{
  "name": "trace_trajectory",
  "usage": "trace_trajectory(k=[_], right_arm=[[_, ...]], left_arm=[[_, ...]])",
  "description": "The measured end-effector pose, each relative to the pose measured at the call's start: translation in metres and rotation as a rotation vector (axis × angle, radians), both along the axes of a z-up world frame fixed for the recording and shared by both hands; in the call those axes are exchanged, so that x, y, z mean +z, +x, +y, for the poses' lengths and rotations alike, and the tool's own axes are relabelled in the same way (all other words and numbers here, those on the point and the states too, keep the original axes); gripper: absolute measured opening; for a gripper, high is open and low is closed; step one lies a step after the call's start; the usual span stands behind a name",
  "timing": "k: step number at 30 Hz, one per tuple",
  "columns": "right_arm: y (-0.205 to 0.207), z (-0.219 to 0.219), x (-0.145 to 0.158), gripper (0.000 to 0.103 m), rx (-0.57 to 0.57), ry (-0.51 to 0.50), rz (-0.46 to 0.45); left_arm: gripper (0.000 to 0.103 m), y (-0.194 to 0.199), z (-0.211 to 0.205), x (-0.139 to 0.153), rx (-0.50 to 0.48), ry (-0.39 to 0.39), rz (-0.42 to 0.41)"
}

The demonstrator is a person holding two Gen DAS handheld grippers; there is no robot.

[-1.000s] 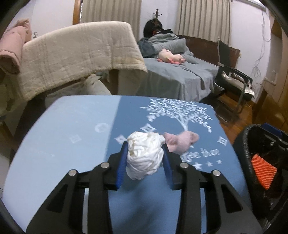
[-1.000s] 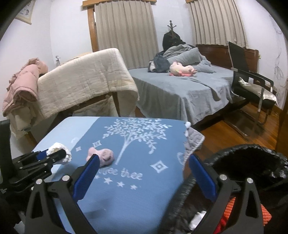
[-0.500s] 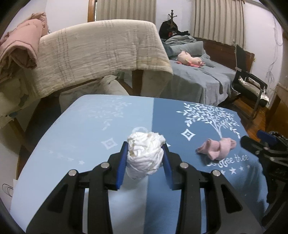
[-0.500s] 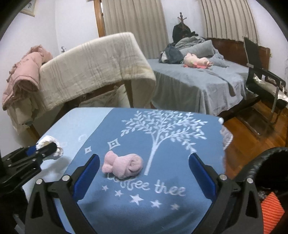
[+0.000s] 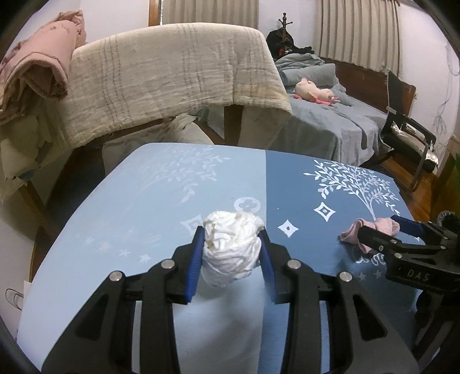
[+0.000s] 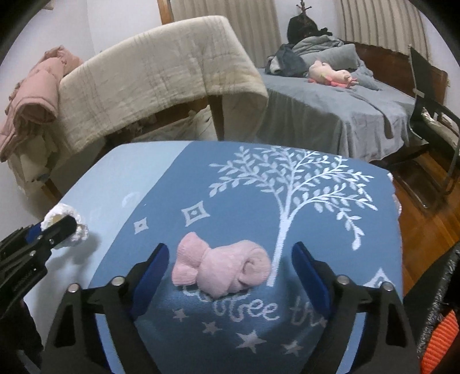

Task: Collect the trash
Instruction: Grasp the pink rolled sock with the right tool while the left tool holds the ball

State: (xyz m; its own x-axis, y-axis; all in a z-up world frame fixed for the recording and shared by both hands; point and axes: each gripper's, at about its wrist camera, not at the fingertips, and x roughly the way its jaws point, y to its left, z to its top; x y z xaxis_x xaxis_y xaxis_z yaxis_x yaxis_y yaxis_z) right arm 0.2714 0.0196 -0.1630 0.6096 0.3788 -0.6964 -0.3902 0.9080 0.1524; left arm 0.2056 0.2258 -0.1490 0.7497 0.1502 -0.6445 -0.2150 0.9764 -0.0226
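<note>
This is a bedroom in a home. A bed (image 6: pixel 330 115) with a grey cover carries a pink soft toy (image 6: pixel 330 75). Long curtains (image 6: pixel 230 17) hang behind, a chair (image 6: pixel 431 115) stands on a wooden floor (image 6: pixel 417 207), and a beige quilt (image 6: pixel 149 83) hangs nearby.

1. your left gripper (image 5: pixel 231 250) sits over the left half of the table (image 5: pixel 138 201), with the tissue wad (image 5: pixel 230 247) between its pads.
2. your right gripper (image 6: pixel 230 270) is over the right half, the rolled sock (image 6: pixel 222 269) lying on the table between its fingers, touching neither.
3. sock is right of the wad, well apart.
4. trash bin (image 6: pixel 440 290) at the table's right edge.
5. behind the table: draped blanket (image 5: pixel 172 77) to the left, bed (image 6: pixel 339 112) to the right, chair (image 6: pixel 431 115) right of the bed.
</note>
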Motion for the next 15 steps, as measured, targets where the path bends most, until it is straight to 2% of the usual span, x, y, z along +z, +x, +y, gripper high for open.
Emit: trace_trajectory(k=[9, 15], right_arm=[[0.0020, 0.0015, -0.0056, 0.053, 0.034, 0.013, 0.048], [-0.0046, -0.0038, -0.0012, 0.043, 0.043, 0.021, 0.041]], left_arm=[[0.035, -0.0020, 0.0004, 0.0011, 0.003, -0.006, -0.001], [0.035, -0.0065, -0.0052, 0.0072, 0.001, -0.003, -0.011]])
